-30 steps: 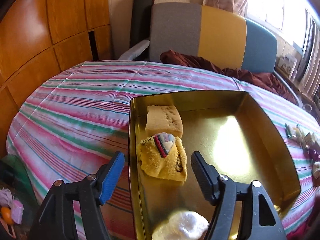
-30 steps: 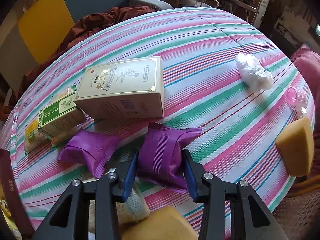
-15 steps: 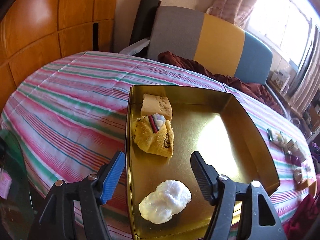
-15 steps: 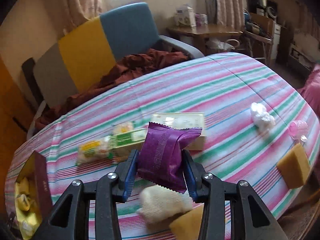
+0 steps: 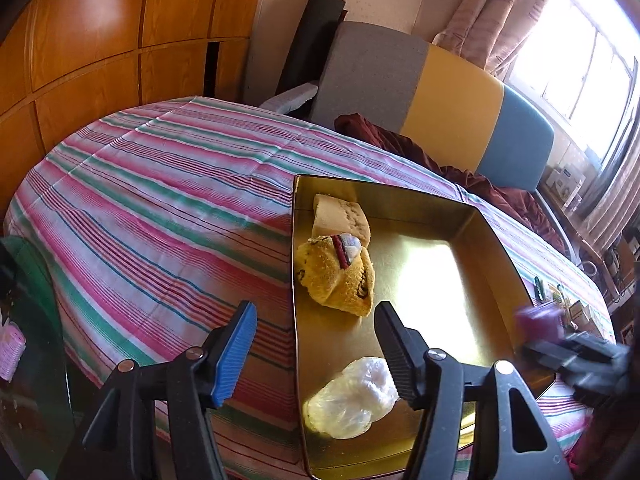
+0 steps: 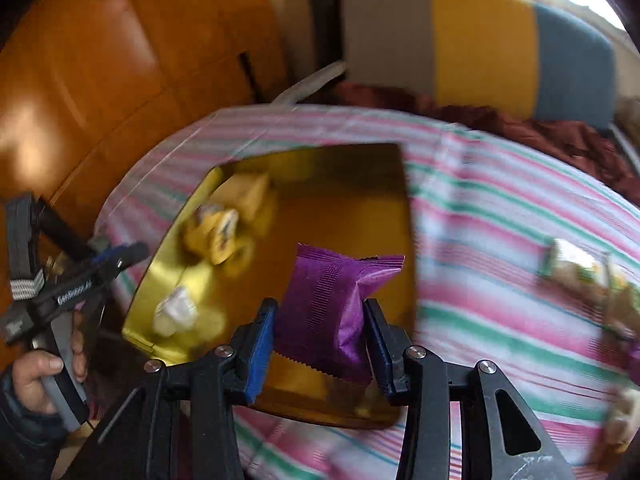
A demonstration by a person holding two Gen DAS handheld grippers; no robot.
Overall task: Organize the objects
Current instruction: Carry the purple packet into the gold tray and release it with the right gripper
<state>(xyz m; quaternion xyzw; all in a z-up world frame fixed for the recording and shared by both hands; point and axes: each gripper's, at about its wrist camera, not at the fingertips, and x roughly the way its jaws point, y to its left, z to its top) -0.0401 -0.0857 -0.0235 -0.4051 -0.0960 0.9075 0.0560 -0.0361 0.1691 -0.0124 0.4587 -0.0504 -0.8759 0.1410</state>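
My right gripper (image 6: 318, 344) is shut on a purple snack packet (image 6: 334, 312) and holds it above the near part of the gold tray (image 6: 384, 168). That gripper and packet (image 5: 538, 322) show blurred at the tray's right rim in the left wrist view. My left gripper (image 5: 314, 346) is open and empty, over the tray's near left wall (image 5: 298, 320). In the tray lie a tan sponge (image 5: 340, 216), a yellow folded cloth (image 5: 340, 276) and a white crumpled bag (image 5: 352, 398).
The tray sits on a round table with a striped cloth (image 5: 160, 208). Small packets and boxes (image 6: 580, 268) lie on the table's right side. A grey, yellow and blue sofa (image 5: 440, 92) with a maroon blanket stands behind. A wooden wall (image 5: 100, 40) is at the left.
My right gripper has lifted the purple packet off the table and swung left to above the gold tray. My left gripper has drawn back and up from the tray, still open.
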